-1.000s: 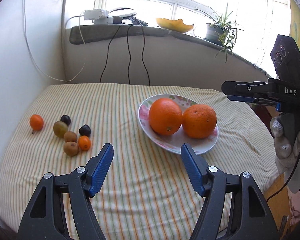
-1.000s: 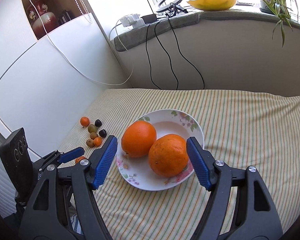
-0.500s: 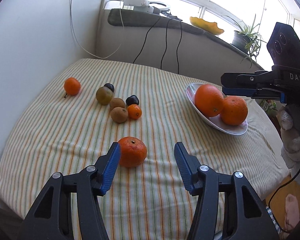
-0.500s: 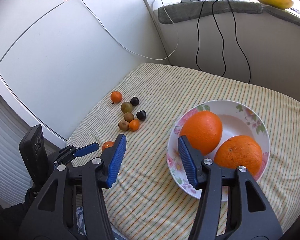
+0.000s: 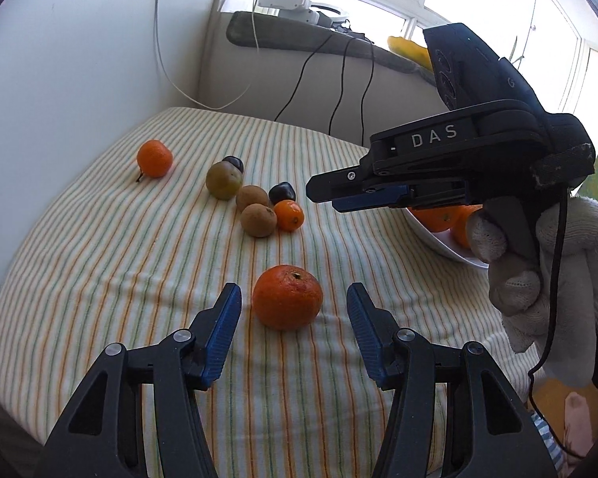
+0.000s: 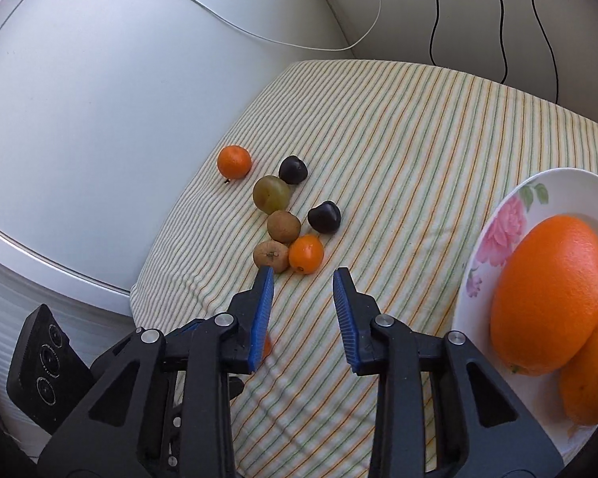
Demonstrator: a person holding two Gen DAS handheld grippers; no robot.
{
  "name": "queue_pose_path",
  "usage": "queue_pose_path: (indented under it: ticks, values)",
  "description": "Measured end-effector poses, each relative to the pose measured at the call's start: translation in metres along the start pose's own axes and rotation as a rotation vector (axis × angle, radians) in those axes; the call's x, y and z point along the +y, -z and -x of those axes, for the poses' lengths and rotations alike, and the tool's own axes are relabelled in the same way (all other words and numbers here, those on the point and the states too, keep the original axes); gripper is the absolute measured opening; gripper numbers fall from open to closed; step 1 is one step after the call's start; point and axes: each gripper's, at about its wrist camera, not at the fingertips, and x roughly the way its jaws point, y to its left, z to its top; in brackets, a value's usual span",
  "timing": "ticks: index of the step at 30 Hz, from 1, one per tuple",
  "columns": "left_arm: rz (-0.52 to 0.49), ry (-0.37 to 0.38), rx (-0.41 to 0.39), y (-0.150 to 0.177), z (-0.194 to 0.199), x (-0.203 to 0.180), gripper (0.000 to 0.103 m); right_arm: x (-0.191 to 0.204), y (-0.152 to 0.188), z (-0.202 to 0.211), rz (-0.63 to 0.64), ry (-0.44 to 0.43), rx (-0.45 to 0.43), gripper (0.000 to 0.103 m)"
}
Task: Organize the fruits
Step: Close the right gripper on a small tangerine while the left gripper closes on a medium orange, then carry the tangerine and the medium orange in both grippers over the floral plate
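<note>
Orange tangerine (image 5: pixel 287 297) nearest, resting on the striped cloth (image 5: pixel 99 263) of the counter, framed between the spread blue pads of the left claw (image 5: pixel 294 332), neither pad touching it; lined up, by the look of it, for a pinch. Beyond, right claw (image 6: pixel 303 310) hovering empty, half spread, aimed at the cluster: small orange fruit (image 6: pixel 306 254), two brown kiwis (image 6: pixel 284 226), green fruit (image 6: pixel 271 194), two dark plums (image 6: pixel 324 217), lone tangerine (image 6: pixel 234 161) farthest. Off right, flowered plate (image 6: pixel 498 235) already holding two big oranges (image 6: pixel 548 290), probably the collecting spot. Cables (image 6: pixel 494 20) hanging down the wall behind.
</note>
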Motion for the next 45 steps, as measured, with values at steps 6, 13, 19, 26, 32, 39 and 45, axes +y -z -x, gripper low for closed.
queue_pose_path:
  ticks: [6, 13, 19, 26, 32, 39, 45]
  values:
    - [0.005, 0.019, 0.008, 0.001, -0.004, 0.003, 0.054, -0.001, -0.012, -0.023, -0.03, 0.019, 0.022, 0.031]
    - [0.017, 0.029, 0.017, 0.001, -0.009, 0.006, 0.054, 0.001, -0.018, -0.041, -0.034, 0.03, 0.04, 0.031]
    - [0.023, 0.042, 0.031, 0.0, -0.017, 0.01, 0.051, 0.002, -0.021, -0.047, -0.03, 0.039, 0.053, 0.031]
    - [0.042, 0.046, 0.036, 0.001, -0.022, 0.014, 0.039, 0.004, -0.023, -0.05, -0.02, 0.037, 0.063, 0.027]
    - [0.045, 0.047, 0.033, 0.001, -0.022, 0.014, 0.039, 0.006, -0.023, -0.049, -0.011, 0.041, 0.067, 0.026]
    - [0.05, 0.05, 0.029, 0.003, -0.017, 0.014, 0.038, 0.006, -0.018, -0.043, -0.017, 0.039, 0.042, 0.024]
    - [0.05, 0.059, 0.022, 0.002, -0.011, 0.01, 0.038, 0.006, -0.016, -0.025, -0.007, 0.027, 0.011, 0.024]
